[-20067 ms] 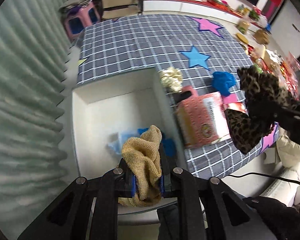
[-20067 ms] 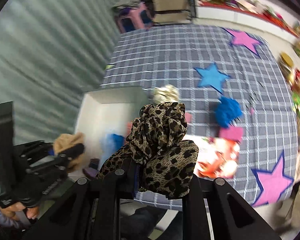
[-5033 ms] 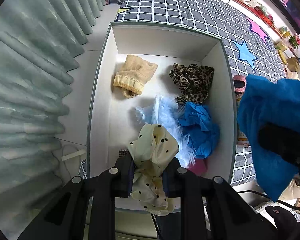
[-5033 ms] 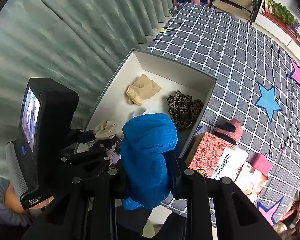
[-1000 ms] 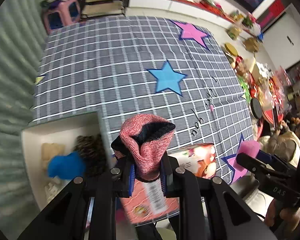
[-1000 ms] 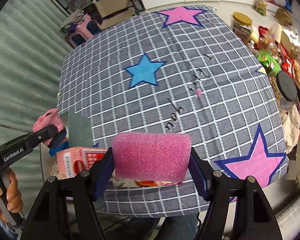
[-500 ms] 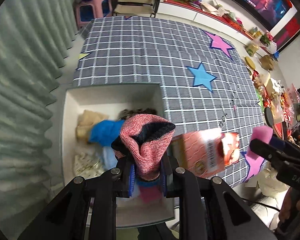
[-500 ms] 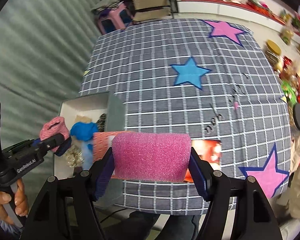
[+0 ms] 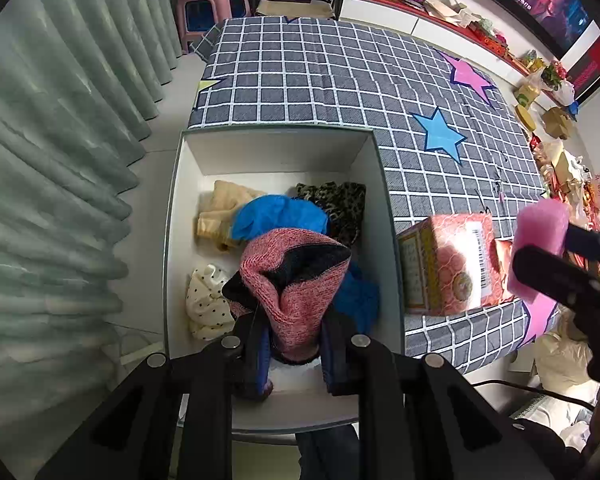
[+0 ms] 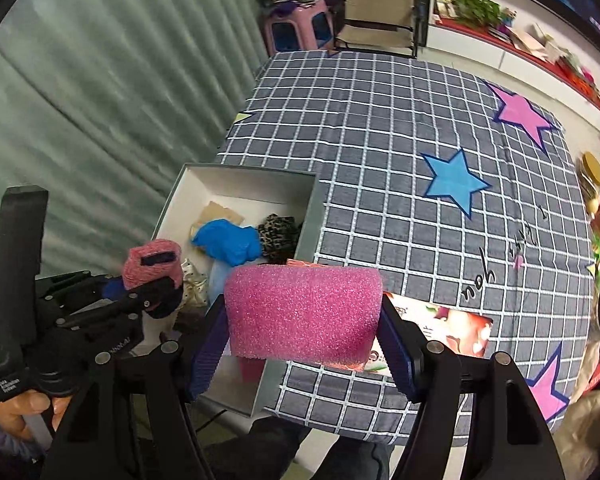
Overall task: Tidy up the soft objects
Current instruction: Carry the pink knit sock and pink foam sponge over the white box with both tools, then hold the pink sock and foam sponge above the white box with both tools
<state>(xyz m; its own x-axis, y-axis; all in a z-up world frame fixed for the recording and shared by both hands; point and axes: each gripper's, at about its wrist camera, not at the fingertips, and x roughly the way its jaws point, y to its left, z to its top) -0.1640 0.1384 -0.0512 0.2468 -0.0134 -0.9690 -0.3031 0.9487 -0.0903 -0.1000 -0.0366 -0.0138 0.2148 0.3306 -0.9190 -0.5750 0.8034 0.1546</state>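
Pink knit sock [image 9: 296,292] sits clamped in the left hand-held gripper [image 9: 294,354], above the box [image 9: 388,240].

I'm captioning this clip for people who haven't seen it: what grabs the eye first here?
The bright pink sponge clamped in the right gripper fills the right wrist view. The left gripper pinches a pink knit hat above the white box, already piled with blue, leopard and polka-dot fabrics, at the edge of a star-patterned checked tablecloth.
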